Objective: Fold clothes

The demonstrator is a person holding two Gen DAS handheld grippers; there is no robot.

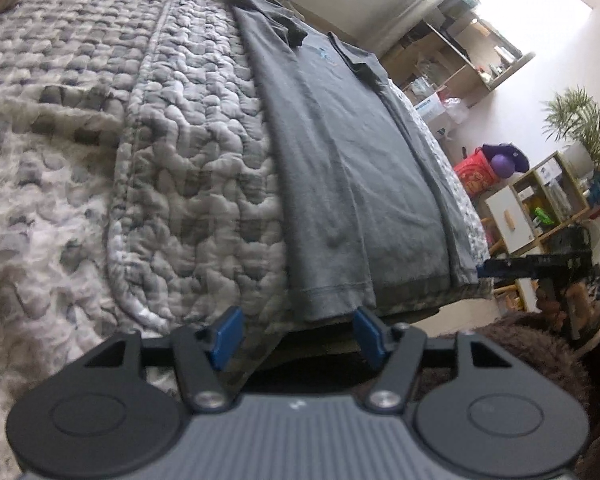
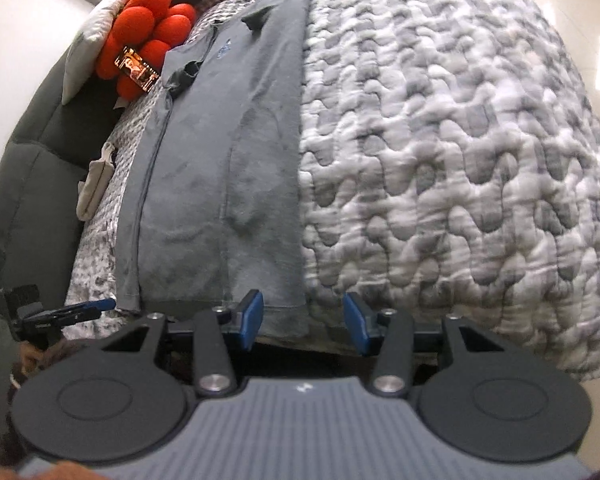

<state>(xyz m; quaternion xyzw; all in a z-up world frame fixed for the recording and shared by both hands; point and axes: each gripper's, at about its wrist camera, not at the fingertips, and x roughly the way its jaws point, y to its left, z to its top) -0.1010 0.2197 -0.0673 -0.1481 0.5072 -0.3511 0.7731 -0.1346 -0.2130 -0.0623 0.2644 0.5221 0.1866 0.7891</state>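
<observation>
My left gripper (image 1: 298, 334) and right gripper (image 2: 303, 322) both stand open and empty at the grey shirt's (image 1: 332, 168) hem on the quilted bed (image 1: 180, 168).

Black left gripper (image 1: 298, 334) with blue pads, silver screws, ribbed grey housing.

**Bed under a quilted cover**

You're working at a bed (image 1: 412, 308) spread with a grey-and-white quilt (image 1: 188, 184). A grey shirt (image 1: 332, 168) lies flat along it, hem at the near edge. A red cushion (image 2: 148, 28) sits at the far end.
</observation>
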